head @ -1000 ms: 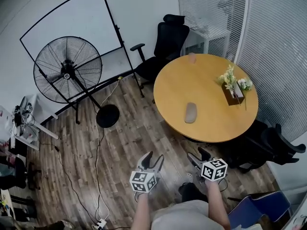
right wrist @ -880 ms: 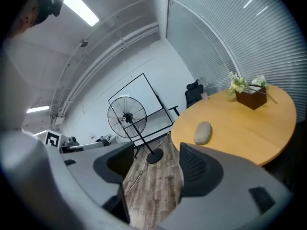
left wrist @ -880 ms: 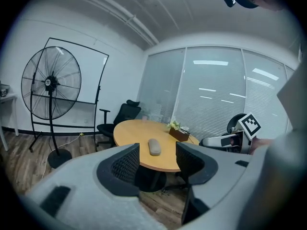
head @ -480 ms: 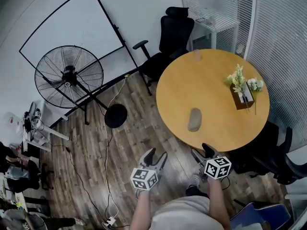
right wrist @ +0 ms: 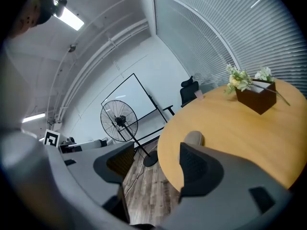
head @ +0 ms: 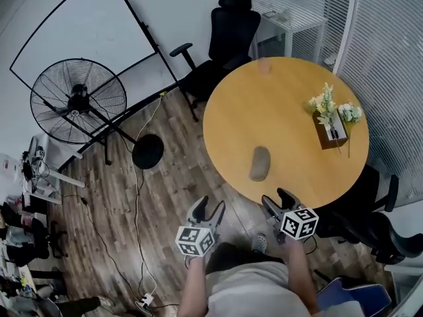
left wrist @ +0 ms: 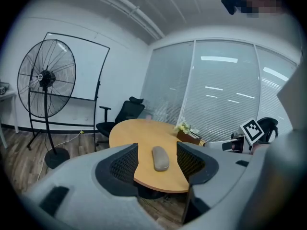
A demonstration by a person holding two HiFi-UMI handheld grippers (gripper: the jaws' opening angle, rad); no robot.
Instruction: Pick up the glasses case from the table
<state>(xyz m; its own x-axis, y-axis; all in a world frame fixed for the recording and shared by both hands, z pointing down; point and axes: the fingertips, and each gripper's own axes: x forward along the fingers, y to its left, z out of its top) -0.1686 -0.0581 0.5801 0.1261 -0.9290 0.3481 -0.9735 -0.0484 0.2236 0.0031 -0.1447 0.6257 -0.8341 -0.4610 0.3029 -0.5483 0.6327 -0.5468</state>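
The grey oval glasses case (head: 260,163) lies on the round wooden table (head: 284,111), near the table's front-left edge. My left gripper (head: 208,210) hangs over the floor short of the table, its jaws opening with nothing between them; the glasses case (left wrist: 160,157) shows far off in the gap between them. My right gripper (head: 279,200) stands open and empty just short of the table's near edge, with the glasses case (right wrist: 194,138) ahead beside its right jaw.
A wooden box with flowers (head: 328,121) sits at the table's right side, a small pink cup (head: 264,65) at its far edge. Black office chairs (head: 225,41) stand behind and right of the table. A standing fan (head: 76,104) and cables lie to the left.
Both grippers have come closer to the table's near edge, and the table and case now sit nearer to them. The left gripper's jaws have spread slightly.
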